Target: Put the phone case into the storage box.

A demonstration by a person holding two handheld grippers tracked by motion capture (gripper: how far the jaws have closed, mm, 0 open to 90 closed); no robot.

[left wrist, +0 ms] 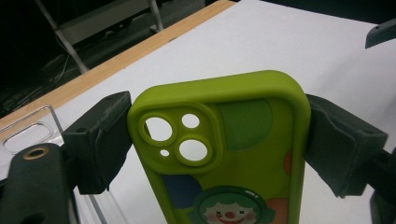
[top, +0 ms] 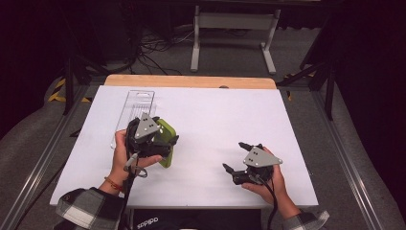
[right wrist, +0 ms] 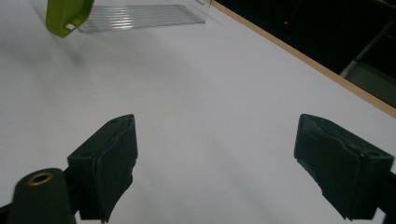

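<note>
Green phone case [left wrist: 219,154] pinched in L gripper [top: 163,139] above white table [top: 215,120]; R gripper [top: 234,155] spread wide, holding 0

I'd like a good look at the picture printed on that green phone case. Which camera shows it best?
The left gripper view: the lime-green rubbery phone case sits close up between the left tool's jaws, showing camera cutouts and a clown face. The high view shows just a green edge behind that tool; the right gripper view catches one far corner.

This looks like a lab or recording studio: a white board [top: 230,120] on a wooden table [top: 191,81], black curtains around, cables [top: 153,48] strewn over grey carpet, a metal stand [top: 234,28] behind.
</note>
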